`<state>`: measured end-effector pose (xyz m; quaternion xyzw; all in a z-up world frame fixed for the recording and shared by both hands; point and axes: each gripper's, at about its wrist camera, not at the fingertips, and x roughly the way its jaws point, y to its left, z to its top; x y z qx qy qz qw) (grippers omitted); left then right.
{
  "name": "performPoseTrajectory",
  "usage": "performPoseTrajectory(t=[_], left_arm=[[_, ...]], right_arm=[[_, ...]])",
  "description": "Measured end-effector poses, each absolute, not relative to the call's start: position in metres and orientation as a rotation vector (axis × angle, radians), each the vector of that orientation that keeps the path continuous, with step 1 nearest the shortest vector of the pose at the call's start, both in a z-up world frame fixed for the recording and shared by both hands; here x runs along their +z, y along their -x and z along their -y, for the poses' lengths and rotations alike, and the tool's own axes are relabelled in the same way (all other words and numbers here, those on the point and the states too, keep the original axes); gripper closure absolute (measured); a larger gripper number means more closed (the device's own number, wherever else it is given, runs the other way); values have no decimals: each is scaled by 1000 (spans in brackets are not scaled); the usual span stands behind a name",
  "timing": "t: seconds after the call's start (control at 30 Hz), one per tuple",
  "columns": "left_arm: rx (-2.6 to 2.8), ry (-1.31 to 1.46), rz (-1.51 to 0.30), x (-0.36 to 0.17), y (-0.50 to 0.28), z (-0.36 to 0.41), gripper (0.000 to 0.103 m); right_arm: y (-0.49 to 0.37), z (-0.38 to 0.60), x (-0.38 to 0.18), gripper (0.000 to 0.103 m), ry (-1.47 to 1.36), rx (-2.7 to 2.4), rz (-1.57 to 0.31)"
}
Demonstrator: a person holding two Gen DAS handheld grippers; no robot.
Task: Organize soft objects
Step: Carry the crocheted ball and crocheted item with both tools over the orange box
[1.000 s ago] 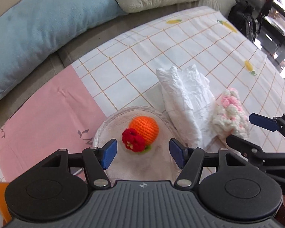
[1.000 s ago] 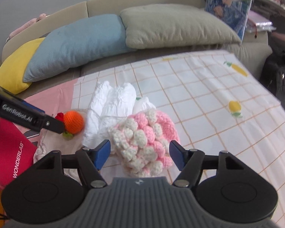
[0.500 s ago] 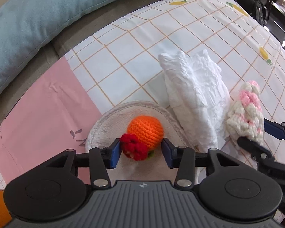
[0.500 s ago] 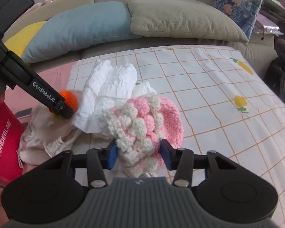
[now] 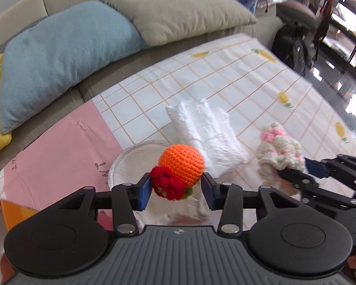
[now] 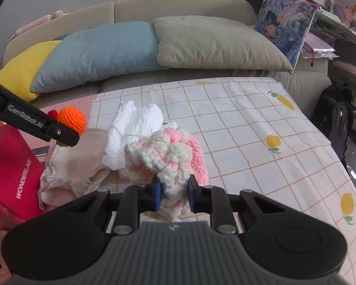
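Left gripper: fingers clamped on the orange crochet ball with its red flower, held above the beige cloth. Folded white cloth lies beside it on the checked sheet. Right gripper: fingers have just been closing and now pinch the pink-and-cream crochet piece, raised off the sheet near the white cloth.
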<state>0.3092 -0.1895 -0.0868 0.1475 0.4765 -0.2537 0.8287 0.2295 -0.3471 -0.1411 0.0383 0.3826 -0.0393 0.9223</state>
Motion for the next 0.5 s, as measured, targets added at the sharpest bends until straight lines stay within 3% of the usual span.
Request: performPoseTrajectory(t=[0.5], left_arm=[[-477, -67, -921, -52, -163, 104, 52]], right_arm=[[-154, 296, -116, 83, -122, 61, -827]])
